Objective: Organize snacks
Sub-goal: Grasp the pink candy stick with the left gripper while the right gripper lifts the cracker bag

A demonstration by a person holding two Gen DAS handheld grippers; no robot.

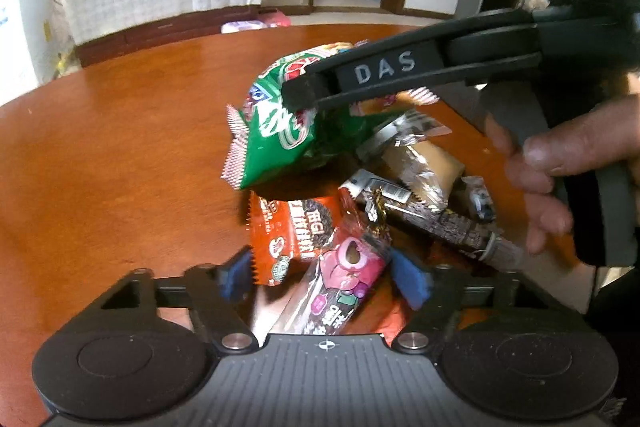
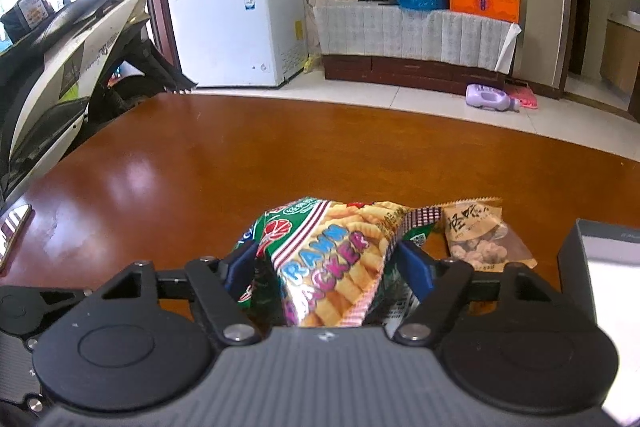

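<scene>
The right gripper (image 2: 326, 263) has its jaws clamped on a green prawn cracker bag (image 2: 332, 259), the blue pads (image 2: 416, 267) pressing into the crumpled packet from both sides. In the left wrist view the same bag (image 1: 280, 131) hangs clear above the wooden table (image 1: 120, 147), pinched at its upper edge by the right gripper's black fingers (image 1: 304, 95), with a hand (image 1: 568, 163) wrapped on the handle behind them.

Directly below the bag lies the snack pile. An orange-red packet (image 1: 288, 239) sits flat on the table under the bag's shadow. A pink-printed bar (image 1: 344, 275) overlaps the packet's right edge and runs between the left gripper's pads. The left gripper (image 1: 324, 277) stands with jaws wide apart, holding nothing; whether its pads touch the bar cannot be told. To the right of the bag, a clear-wrapped tan cake (image 1: 424, 163) and a dark patterned stick pack (image 1: 452, 227) lie against each other.

In the right wrist view, a beige nut packet (image 2: 484, 239) lies on the table just right of the bag, and a grey box (image 2: 592, 247) stands further right.
</scene>
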